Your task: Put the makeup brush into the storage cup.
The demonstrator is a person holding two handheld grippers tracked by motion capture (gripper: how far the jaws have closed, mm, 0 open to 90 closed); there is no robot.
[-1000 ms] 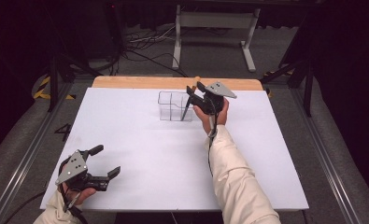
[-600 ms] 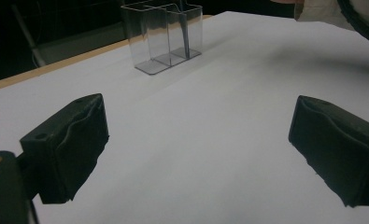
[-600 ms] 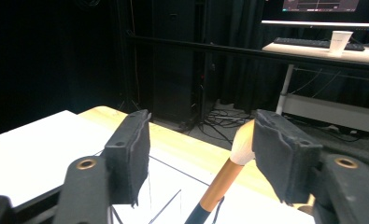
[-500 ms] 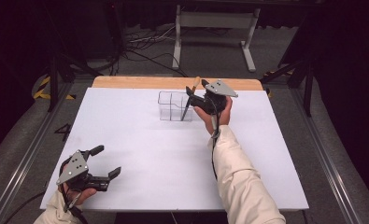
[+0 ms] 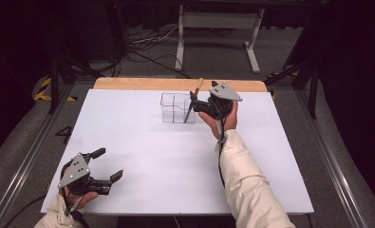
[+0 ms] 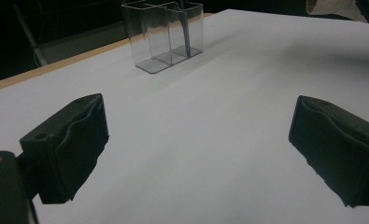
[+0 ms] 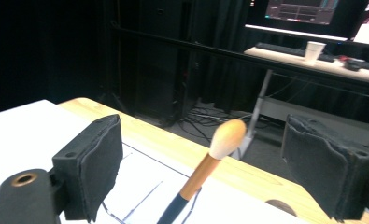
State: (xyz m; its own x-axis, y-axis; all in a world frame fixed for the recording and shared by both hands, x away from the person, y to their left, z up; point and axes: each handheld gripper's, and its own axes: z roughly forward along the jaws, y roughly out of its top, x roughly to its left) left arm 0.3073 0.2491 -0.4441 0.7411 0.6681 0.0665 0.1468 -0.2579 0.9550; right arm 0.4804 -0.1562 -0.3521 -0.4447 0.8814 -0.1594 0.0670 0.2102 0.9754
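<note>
Right gripper (image 5: 198, 105) is at the far side of the bench (image 5: 175, 156), just beside the clear organizer (image 5: 177, 108). Fingers (image 7: 91, 163) wide apart, nothing clamped. In the right gripper view the makeup brush (image 7: 205, 165) stands between the two pads without touching either: pale bristle head up, copper ferrule below it, dark handle running down into the organizer. From the high view the brush (image 5: 193, 100) leans in the organizer's right-hand compartment, head tilted toward the wooden back edge (image 5: 128, 83) of the bench.

Versus 1.0 s and 0.5 s ago: right hand (image 5: 225, 118) sits in practically the same spot next to the organizer, brush at the same lean, organizer unmoved. No visible change in the right finger gap.

Left gripper (image 5: 107, 166) rests at the near left corner of the bench, well apart from the organizer. Fingers (image 6: 65, 149) wide, holding nothing; the left gripper view shows bare white bench between them and the organizer (image 6: 166, 35) far ahead with the dark brush handle (image 6: 186, 35) visible through the clear wall. Same pose as both earlier frames.

Cream sleeve (image 5: 244, 180) runs from the bottom edge up to the right hand.
</note>
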